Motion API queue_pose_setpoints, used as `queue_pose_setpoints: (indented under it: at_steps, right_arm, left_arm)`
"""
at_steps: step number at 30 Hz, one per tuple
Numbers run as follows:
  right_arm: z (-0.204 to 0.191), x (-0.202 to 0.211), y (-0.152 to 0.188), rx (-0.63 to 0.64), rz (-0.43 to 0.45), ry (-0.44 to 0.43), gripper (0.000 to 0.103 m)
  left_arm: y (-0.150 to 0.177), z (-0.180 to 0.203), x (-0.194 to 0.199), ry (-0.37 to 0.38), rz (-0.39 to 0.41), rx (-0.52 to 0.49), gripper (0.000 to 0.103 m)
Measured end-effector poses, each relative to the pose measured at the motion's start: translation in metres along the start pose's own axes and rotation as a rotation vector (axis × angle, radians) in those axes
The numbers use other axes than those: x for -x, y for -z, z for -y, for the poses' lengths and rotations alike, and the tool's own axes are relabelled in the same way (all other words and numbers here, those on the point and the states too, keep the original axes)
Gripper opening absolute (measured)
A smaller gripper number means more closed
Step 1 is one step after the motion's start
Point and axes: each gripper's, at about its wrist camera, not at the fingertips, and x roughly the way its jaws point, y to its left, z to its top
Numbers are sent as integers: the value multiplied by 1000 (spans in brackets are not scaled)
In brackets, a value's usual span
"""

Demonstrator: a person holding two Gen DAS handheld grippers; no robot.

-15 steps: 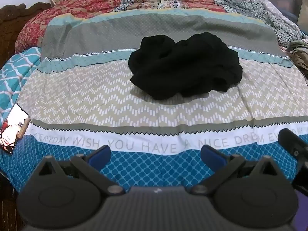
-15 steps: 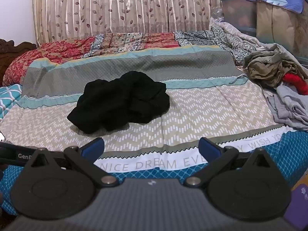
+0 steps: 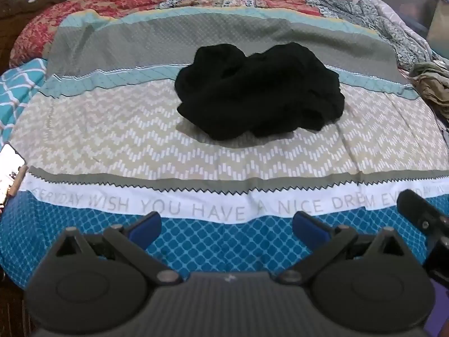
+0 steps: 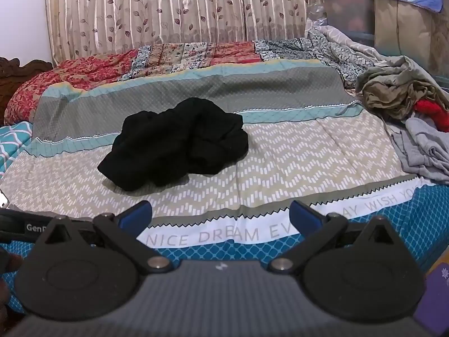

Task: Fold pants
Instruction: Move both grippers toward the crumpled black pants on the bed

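black pants [image 3: 258,92] lie in a crumpled heap about mid-bed, on the beige zigzag band of the bedspread [image 3: 112,140], touching the teal stripe toward the far edge. no leg, cuff or waistband can be told apart; the cloth is too dark and bunched.

left tongs [image 3: 226,226] hang over the near edge of the bed, above the blue lattice band, jaws spread wide, nothing between them. right tongs [image 4: 221,218] the same: wide, empty, over the lettered white strip near the near edge. both well apart from the heap. in the right view the pants [image 4: 176,146] sit left of centre; in the left view slightly right of centre, so the heap lies between the two tongs' lines of approach.

step in hand, as judged: reach in and open the heap out flat. folding not begun.

notes for doing it well:
- pick a single outer layer at the rim of the heap, not the thick middle; a deep bite likely takes several layers and drags the lump whole.
- look for the waistband or a cuff once lifted; lift and shake loose if no edge shows.
- take two points well apart, one per side, and spread toward the near edge, where the bedspread is bare.
- keep clear of the clothes pile [image 4: 398,98] at the right edge and the phone [image 3: 9,174] at the left edge.
- risk: soft dark fabric slips or hides a twisted leg; check both legs lie parallel before the first fold.
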Motion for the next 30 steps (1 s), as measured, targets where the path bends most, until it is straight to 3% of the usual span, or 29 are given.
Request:
queue_pose_setpoints:
  at_steps: [21,25,29,30]
  right_arm:
    - [5,-24,5,-11,-62,-11,103]
    - [11,-31,4,-34,-59,-18,103]
    - [20,-42,2,-73,-60,-38,103]
    - [22,-45,1,-79,-58,-41,99]
  left_arm:
    - [0,-9,-39,108,-89,72,100]
    - [2,-29,-37,196,44,160,100]
    - [-16,-47,-41,129,122,169,100]
    - [-22,-51,-43,118,137,170,100]
